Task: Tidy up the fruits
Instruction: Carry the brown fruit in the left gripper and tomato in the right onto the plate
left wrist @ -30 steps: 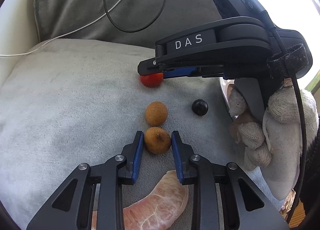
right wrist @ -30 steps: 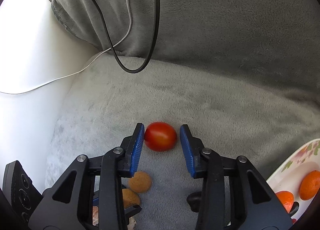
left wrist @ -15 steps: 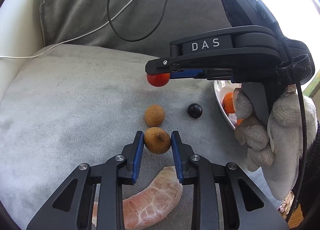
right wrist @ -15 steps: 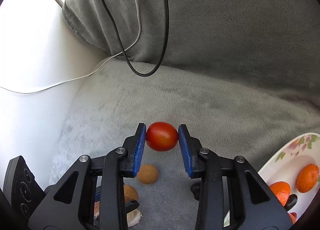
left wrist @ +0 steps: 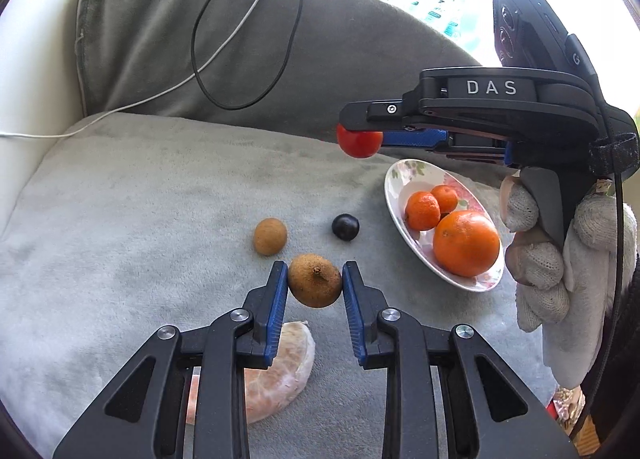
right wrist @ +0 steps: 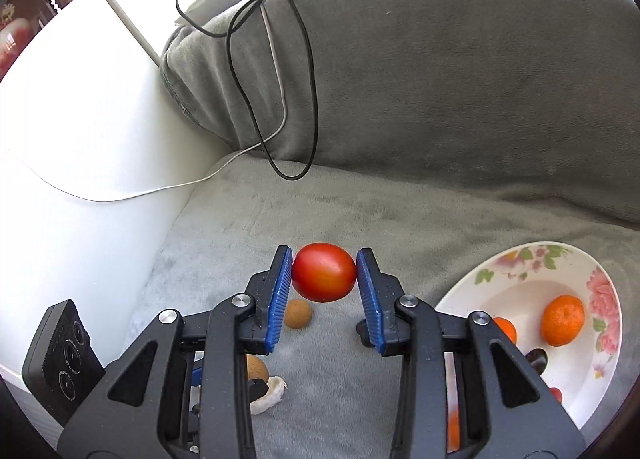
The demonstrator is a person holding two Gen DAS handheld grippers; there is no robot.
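Note:
My left gripper (left wrist: pixel 315 286) is shut on a brown round fruit (left wrist: pixel 315 280) and holds it just above the grey cushion (left wrist: pixel 120 219). My right gripper (right wrist: pixel 324 273) is shut on a red tomato (right wrist: pixel 324 272), lifted clear of the cushion; the left wrist view shows that tomato (left wrist: pixel 359 143) in the air left of a floral plate (left wrist: pixel 394 187). The plate (right wrist: pixel 516 279) holds several oranges (left wrist: pixel 466 243). A second brown fruit (left wrist: pixel 270 236), a dark plum (left wrist: pixel 345 226) and a peeled pomelo segment (left wrist: pixel 280 375) lie on the cushion.
A grey backrest (right wrist: pixel 460 79) rises behind the cushion, with a black cable (right wrist: pixel 240 71) and a white cable (left wrist: pixel 224 47) draped over it. A white armrest (right wrist: pixel 80 163) borders the left. A gloved hand (left wrist: pixel 560 259) grips the right tool.
Both grippers rose with their fruit. The right one closed on the tomato, lifted it off the cushion and carried it rightward toward the plate, which came into fuller view.

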